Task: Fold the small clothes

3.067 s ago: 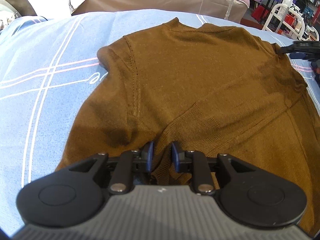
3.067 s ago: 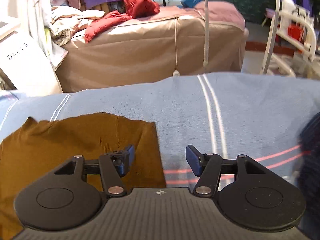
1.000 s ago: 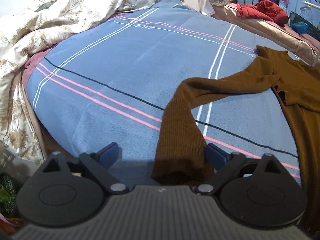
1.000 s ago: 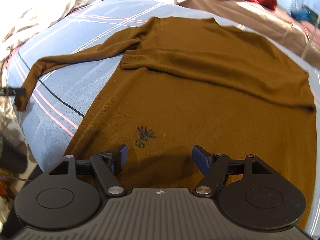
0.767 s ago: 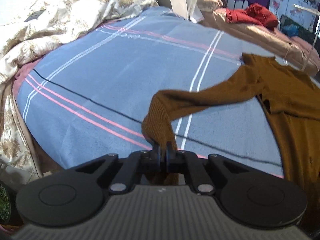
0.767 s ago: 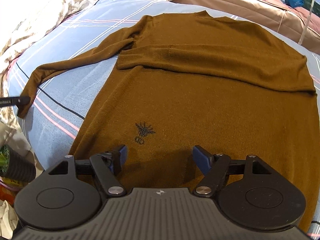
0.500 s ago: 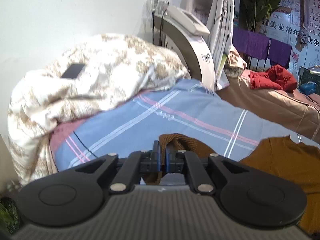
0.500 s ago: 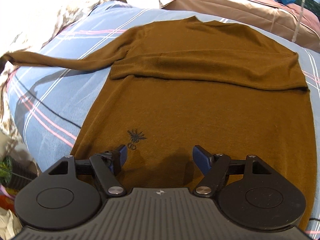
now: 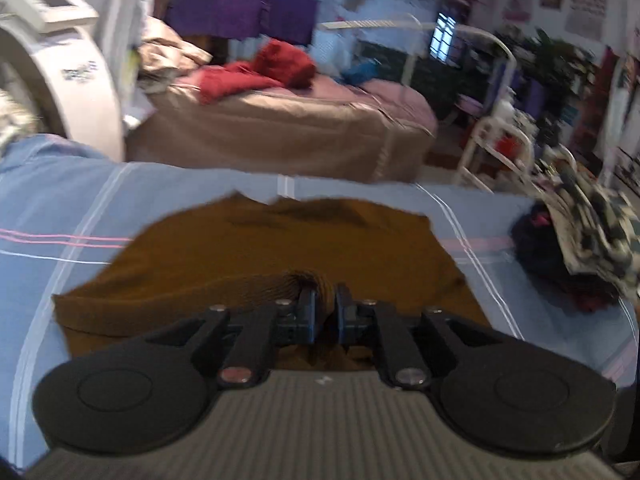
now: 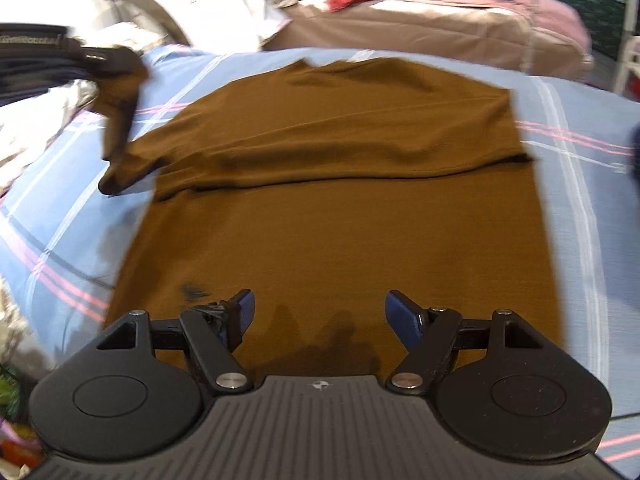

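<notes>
My left gripper [image 9: 323,307] has its fingers pinched tight on the sleeve [image 9: 256,286] cuff of the brown sweater [image 10: 340,184]. From the right wrist camera I see that sleeve [image 10: 120,120] lifted off the bed [image 10: 52,184], hanging from the left gripper [image 10: 100,56] at the upper left, its lower end trailing to the sweater's shoulder. The sweater's body lies flat on the blue striped bed, the other sleeve folded across the chest. My right gripper [image 10: 318,312] hovers over the lower part of the sweater with fingers spread wide, gripping nothing; a small dark emblem [image 10: 194,292] sits just beside its left finger. The pictures are motion-blurred. A red garment [image 9: 264,72] lies on a second, tan bed [image 9: 280,128] behind.
</notes>
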The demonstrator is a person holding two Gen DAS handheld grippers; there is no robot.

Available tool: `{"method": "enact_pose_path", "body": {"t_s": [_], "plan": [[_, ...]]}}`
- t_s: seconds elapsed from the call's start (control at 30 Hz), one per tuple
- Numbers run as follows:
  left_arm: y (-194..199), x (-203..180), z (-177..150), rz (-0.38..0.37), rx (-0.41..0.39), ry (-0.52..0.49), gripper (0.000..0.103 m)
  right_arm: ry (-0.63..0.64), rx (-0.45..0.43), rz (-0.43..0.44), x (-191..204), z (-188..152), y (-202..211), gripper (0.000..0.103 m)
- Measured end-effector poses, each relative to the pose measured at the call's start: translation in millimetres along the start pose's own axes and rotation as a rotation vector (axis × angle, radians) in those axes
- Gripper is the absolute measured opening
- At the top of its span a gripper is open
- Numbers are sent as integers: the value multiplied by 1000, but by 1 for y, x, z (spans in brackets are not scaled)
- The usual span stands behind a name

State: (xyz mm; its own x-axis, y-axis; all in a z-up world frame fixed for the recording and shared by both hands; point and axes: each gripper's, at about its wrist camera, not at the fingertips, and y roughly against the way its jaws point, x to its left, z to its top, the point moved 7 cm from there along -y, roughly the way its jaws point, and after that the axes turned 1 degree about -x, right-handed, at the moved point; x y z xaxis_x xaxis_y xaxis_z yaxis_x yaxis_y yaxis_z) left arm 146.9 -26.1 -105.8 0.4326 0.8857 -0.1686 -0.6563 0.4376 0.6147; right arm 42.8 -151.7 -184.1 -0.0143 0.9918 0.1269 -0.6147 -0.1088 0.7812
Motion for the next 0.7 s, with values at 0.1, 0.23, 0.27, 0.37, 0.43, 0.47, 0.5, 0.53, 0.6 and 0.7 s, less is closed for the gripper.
{"method": "enact_pose_path", "body": {"t_s": [0.1, 0.23, 0.27, 0.37, 0.43, 0.47, 0.5, 0.53, 0.6, 0.7], "plan": [[-37, -55, -33, -6, 71, -89, 89, -53, -19, -111, -38, -2, 11, 103], [-45, -83, -73, 41, 102, -204, 103, -117, -32, -171, -71, -5, 17, 103], [-43, -82, -81, 48, 106, -215, 103, -130, -35, -168, -74, -4, 16, 103], [-28, -54, -100, 85, 124, -165, 103, -129, -54, -107, -67, 3, 8, 103], [-19, -21, -109, 119, 151, -53, 103, -68, -86, -49, -54, 11, 3, 103], [-15, -3, -113, 131, 159, 15, 103, -20, -102, -20, -43, 15, 0, 103], [-8, 16, -119, 144, 163, 86, 103, 34, -109, 5, -32, 20, -5, 103], [-3, 32, -125, 157, 163, 149, 103, 101, -115, 24, -21, 25, -11, 103], [4, 59, -134, 189, 174, 233, 103, 265, -111, 36, 2, 28, -26, 103], [14, 78, -147, 239, 181, 251, 103, 450, -98, -76, 17, 27, -48, 93]]}}
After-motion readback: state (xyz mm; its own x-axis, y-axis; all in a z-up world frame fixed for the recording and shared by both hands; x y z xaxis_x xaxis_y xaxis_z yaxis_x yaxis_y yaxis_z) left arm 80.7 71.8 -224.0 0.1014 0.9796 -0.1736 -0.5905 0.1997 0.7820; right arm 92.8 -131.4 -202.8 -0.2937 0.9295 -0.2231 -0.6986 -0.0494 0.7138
